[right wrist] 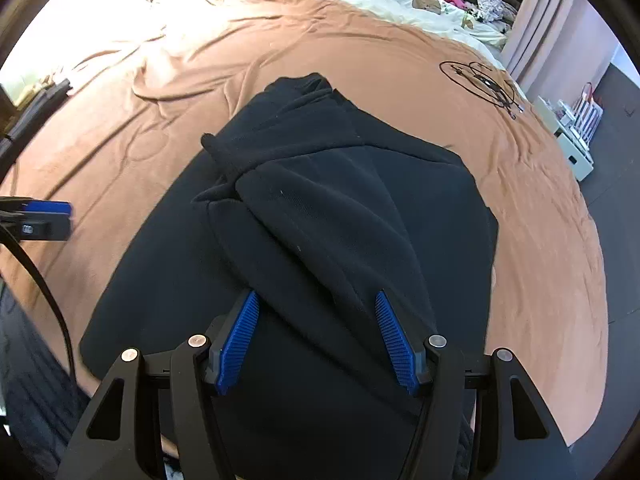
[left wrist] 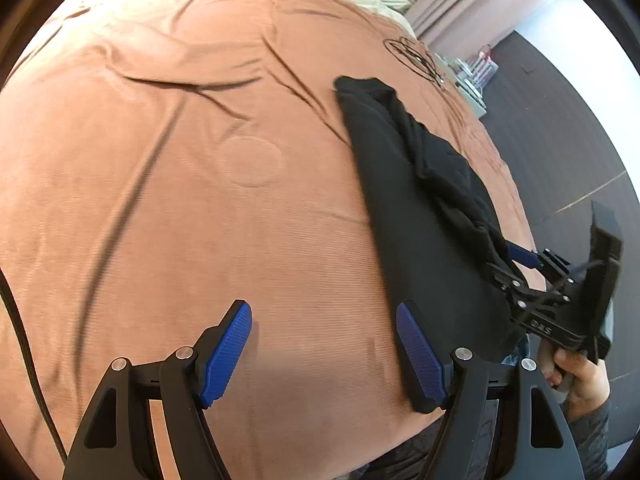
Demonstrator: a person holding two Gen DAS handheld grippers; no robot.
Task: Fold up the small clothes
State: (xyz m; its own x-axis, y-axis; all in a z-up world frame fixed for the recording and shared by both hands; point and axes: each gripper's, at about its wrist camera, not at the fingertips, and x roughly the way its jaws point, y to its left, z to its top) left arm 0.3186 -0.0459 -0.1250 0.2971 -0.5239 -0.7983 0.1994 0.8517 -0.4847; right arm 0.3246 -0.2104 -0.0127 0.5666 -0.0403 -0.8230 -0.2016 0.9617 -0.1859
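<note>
On the brown bedspread (right wrist: 400, 80), at twelve o'clock from our right gripper (right wrist: 316, 340), lies the black garment (right wrist: 320, 208), partly folded. Its jaws stand apart, gripping nothing. Our left gripper (left wrist: 324, 352) gapes over bare cloth, the garment at two o'clock.

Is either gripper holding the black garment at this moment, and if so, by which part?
Nothing is held. The left gripper is open over the bare brown bedspread. The right gripper is open over the black garment, not clamping it.
</note>
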